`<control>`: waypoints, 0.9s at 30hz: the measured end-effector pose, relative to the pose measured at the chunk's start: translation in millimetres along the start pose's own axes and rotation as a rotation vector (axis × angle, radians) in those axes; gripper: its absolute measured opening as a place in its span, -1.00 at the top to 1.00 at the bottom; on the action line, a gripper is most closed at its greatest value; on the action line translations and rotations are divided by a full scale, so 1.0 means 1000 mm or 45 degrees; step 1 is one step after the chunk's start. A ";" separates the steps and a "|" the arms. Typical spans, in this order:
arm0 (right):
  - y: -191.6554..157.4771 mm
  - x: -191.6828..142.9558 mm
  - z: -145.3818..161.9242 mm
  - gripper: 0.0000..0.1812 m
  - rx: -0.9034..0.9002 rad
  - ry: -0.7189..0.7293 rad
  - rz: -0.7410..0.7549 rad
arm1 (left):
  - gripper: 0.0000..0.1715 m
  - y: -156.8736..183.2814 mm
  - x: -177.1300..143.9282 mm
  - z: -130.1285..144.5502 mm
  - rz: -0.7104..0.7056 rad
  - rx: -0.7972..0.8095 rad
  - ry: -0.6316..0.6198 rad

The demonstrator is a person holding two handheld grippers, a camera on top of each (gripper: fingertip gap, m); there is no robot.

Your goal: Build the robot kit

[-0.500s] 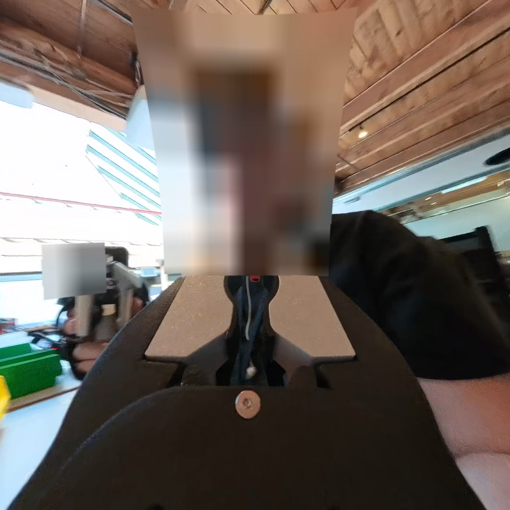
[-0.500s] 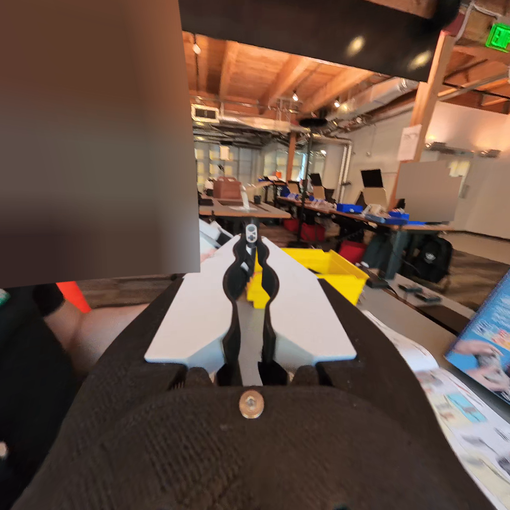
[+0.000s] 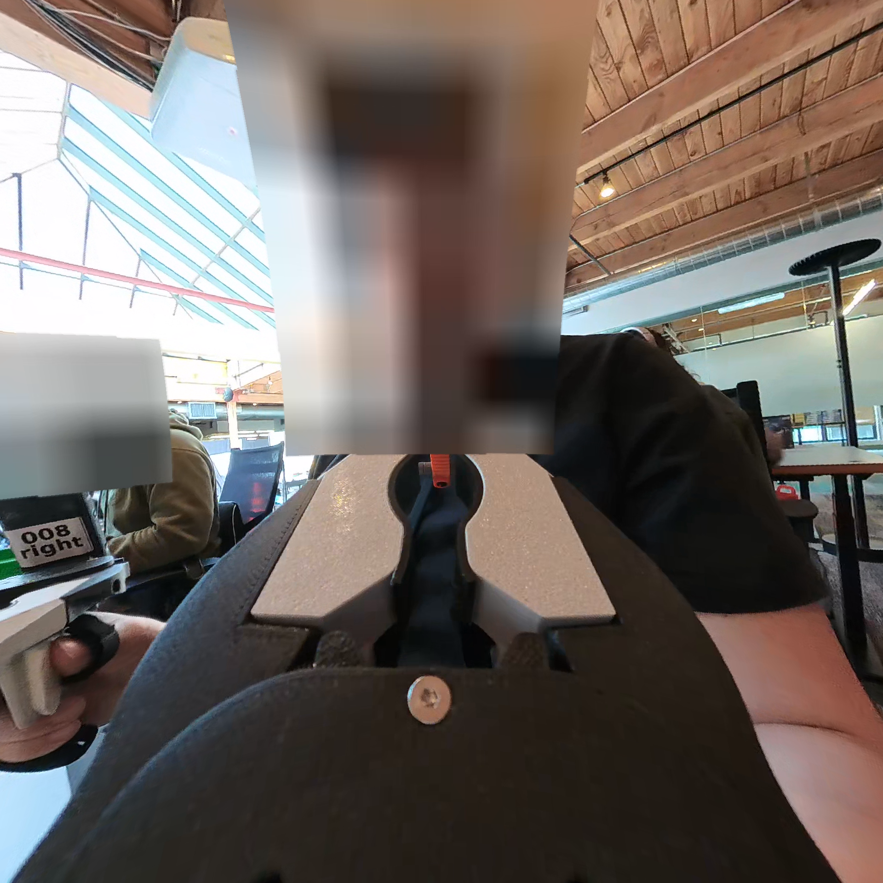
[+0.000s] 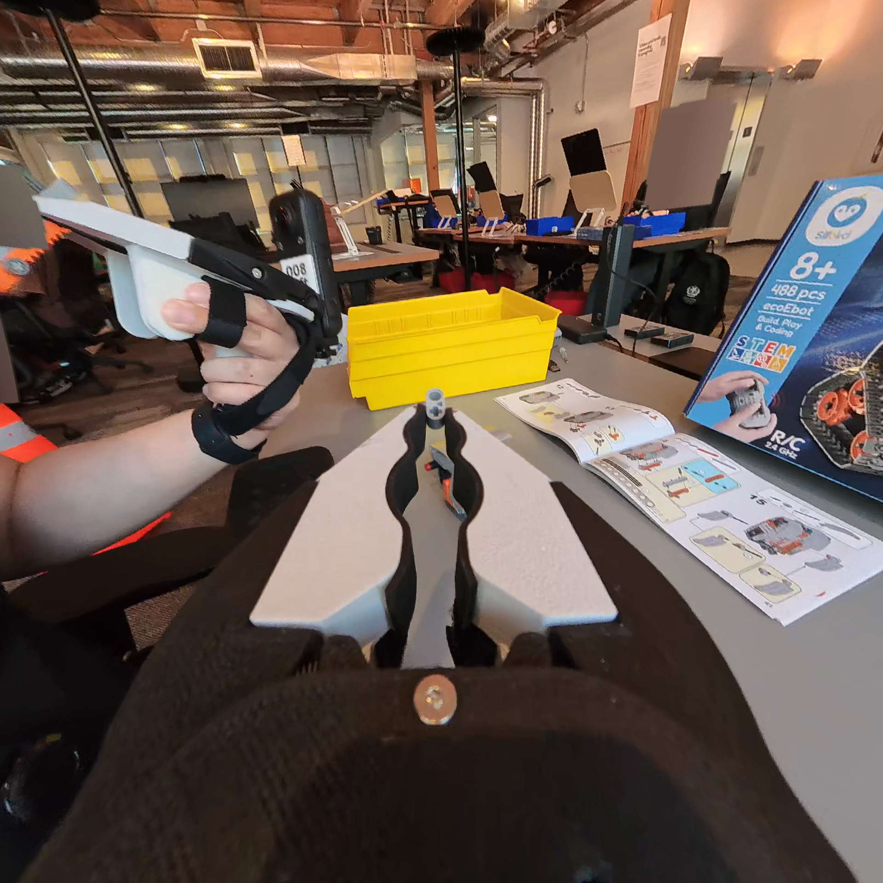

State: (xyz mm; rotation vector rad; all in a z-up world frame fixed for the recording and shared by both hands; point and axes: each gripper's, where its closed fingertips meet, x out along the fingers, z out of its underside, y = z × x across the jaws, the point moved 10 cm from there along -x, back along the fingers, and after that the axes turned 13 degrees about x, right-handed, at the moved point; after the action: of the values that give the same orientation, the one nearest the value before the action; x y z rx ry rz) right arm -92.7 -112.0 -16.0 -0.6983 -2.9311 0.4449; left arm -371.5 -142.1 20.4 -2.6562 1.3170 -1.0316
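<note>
In the left wrist view the left gripper point(image 3: 437, 470) points up toward a person in a black shirt point(image 3: 669, 478), and its two fingers stand close together, clenched on a small orange pin point(image 3: 439, 470) at their tips, just under a blurred patch. At the left edge a hand point(image 3: 71, 688) grips the white handle of the other tool, and behind it sits a person in an olive hoodie point(image 3: 162, 501). A wooden ceiling point(image 3: 716, 119) fills the top right. In the right wrist view the right gripper point(image 4: 436, 413) reaches out low over a grey table point(image 4: 788, 716), its fingers drawn in and grasping a small grey connector piece point(image 4: 436, 406) that stands upright at the tips. Between the fingers, lying on the table, shows a small grey and orange part point(image 4: 446, 482). A yellow bin point(image 4: 449, 344) sits just beyond the tips. To the right an open instruction booklet point(image 4: 693, 492) lies flat, and a blue toy box point(image 4: 802, 325) stands behind it. On the left a strapped hand point(image 4: 243, 344) holds the other gripper raised above the table edge
</note>
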 end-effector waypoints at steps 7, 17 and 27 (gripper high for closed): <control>0.011 -0.001 0.010 0.94 0.032 -0.050 0.034 | 0.94 0.000 0.003 0.004 0.011 -0.032 -0.061; 0.014 0.000 0.015 0.94 0.055 -0.066 0.035 | 0.94 0.000 0.002 0.007 0.009 -0.040 -0.059; -0.005 0.035 -0.037 0.94 -0.412 -0.080 0.047 | 0.94 0.013 0.008 0.001 -0.054 0.025 -0.046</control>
State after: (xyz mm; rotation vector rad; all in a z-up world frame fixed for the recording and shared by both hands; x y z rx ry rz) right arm -120.4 -90.4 21.4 -0.7858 -3.0882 -0.0097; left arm -376.8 -156.7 20.5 -2.6864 1.2434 -0.9899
